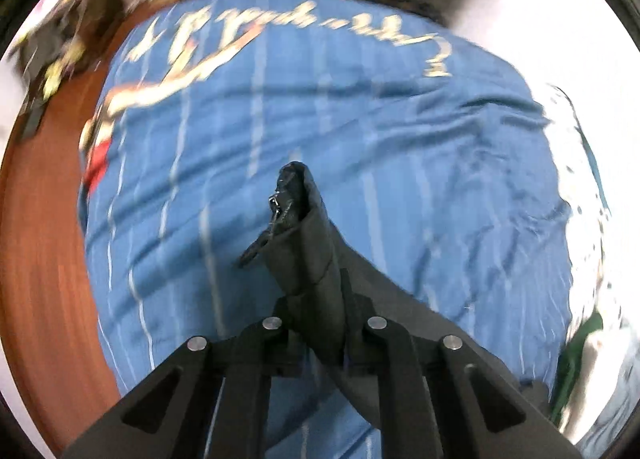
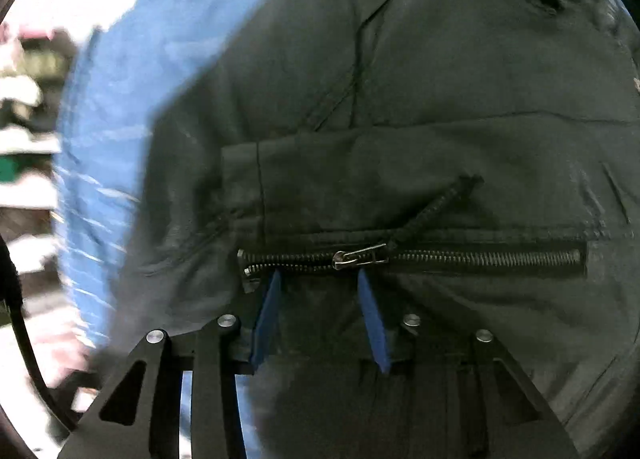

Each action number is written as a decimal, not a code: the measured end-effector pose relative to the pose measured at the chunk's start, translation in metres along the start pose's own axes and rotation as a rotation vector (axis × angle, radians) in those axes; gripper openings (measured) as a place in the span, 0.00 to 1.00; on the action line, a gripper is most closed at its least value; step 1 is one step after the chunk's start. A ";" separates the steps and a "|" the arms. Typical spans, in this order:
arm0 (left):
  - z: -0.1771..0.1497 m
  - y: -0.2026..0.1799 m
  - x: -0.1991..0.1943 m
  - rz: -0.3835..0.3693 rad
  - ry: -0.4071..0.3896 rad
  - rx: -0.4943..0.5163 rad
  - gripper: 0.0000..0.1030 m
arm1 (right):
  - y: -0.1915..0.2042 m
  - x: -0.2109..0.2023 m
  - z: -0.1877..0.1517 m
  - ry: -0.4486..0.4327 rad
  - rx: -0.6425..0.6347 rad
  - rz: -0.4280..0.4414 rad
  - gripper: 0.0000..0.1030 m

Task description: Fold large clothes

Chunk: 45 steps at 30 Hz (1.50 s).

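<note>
Left claw (image 1: 316, 323) closed on a bunched fold of black jacket (image 1: 308, 243) above a blue striped sheet (image 1: 400, 163); right claw (image 2: 320, 279) open, blue fingers (image 2: 370, 315) against the jacket's zipper (image 2: 400, 257).

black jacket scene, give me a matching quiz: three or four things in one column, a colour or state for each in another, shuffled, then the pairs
Things:
1. black jacket
2. bedspread
3. zipper pull
4. right gripper pads

Descriptions:
A. silver metal
B. blue with pale stripes, lying under the garment
C. plain blue, spread apart
D. a bunched part clamped in the left gripper

Pairs: 1-D, 2-B, 3-A, 4-C
</note>
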<state>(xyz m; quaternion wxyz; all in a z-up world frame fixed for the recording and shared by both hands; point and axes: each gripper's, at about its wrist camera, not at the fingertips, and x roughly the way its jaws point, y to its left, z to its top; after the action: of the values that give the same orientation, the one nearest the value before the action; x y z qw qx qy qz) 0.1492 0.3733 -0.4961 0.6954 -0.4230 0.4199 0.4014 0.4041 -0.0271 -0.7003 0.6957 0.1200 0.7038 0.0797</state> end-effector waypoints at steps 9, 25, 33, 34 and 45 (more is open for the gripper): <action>-0.029 -0.096 -0.085 -0.013 -0.279 0.468 0.06 | -0.010 -0.065 -0.019 -0.138 -0.125 -0.329 0.78; -0.308 -0.300 -0.152 -0.308 -0.158 1.090 0.05 | -0.239 -0.157 -0.036 -0.213 0.132 -0.293 0.78; -0.491 -0.343 -0.090 -0.275 0.107 1.317 0.06 | -0.373 -0.172 -0.075 -0.162 0.285 -0.290 0.79; -0.507 -0.343 -0.082 -0.249 0.119 1.345 0.07 | -0.384 -0.172 -0.080 -0.153 0.299 -0.286 0.79; -0.510 -0.320 -0.092 -0.240 0.152 1.284 0.99 | -0.454 -0.195 -0.099 -0.138 0.344 -0.042 0.79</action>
<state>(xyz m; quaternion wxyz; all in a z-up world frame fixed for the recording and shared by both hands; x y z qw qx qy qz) 0.2871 -0.2194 -0.4784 0.8179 0.0047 0.5739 -0.0403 0.2797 -0.5113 -0.6380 0.7129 0.2277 0.6601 -0.0645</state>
